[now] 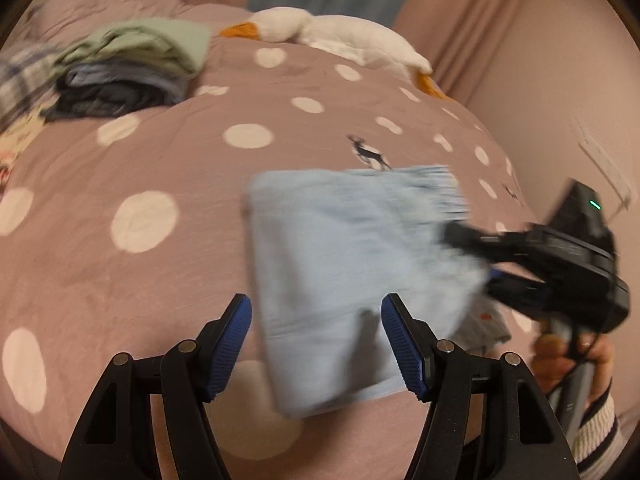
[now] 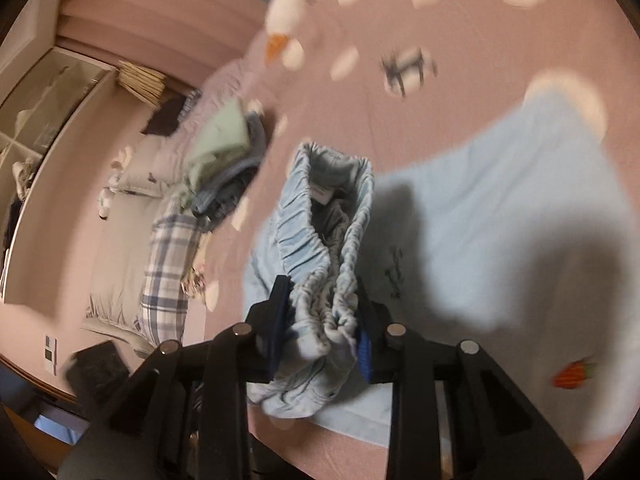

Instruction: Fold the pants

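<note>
right tool (image 2: 320, 320) clamped on pants (image 1: 340, 280) waistband | left tool (image 1: 316, 344) wide apart, empty | pants just ahead of it, nearer right

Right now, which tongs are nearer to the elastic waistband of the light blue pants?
Right. The right tongs are shut on the elastic waistband. The left tongs are open above the folded pants and hold nothing.

A plush goose (image 1: 332, 34) and folded clothes stack (image 1: 132, 68) lie on the polka-dot duvet (image 1: 160, 168).
</note>
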`<state>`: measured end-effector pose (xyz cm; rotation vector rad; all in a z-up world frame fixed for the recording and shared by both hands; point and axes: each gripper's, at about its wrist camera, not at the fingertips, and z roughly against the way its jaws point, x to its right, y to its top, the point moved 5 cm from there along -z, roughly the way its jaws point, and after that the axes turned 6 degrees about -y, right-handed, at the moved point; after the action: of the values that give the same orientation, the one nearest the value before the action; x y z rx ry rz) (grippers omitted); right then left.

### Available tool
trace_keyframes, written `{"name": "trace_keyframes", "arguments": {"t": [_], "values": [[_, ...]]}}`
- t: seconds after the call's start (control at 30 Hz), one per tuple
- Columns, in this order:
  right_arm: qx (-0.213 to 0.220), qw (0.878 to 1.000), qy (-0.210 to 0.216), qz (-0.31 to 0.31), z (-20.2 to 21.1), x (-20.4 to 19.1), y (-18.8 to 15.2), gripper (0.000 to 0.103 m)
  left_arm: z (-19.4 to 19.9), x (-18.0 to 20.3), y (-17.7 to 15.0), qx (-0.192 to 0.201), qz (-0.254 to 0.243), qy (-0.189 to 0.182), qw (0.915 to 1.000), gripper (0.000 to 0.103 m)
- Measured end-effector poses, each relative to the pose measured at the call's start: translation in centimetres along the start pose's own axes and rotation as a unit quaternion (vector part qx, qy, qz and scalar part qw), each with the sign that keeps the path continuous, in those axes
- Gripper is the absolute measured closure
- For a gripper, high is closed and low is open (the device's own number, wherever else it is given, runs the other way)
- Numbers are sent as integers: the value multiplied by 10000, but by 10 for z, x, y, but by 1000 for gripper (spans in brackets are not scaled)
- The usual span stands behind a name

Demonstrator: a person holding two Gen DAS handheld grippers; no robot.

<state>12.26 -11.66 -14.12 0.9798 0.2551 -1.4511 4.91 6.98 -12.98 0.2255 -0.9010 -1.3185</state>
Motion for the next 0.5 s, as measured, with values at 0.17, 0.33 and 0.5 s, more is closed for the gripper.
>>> {"name": "trace_keyframes", "arguments": {"t": [0.17, 0.33, 0.5], "values": [[408, 9988, -251, -83, 41, 28, 18, 74, -2, -23, -1, -19, 438, 79, 9990, 36], [516, 9966, -430, -485, 58, 67, 19, 74, -10, -20, -5, -169, 414, 91, 9990, 36], [277, 9941, -884, -560, 50, 97, 13, 72, -21, -8, -3, -285, 229, 100, 9993, 36]]}}
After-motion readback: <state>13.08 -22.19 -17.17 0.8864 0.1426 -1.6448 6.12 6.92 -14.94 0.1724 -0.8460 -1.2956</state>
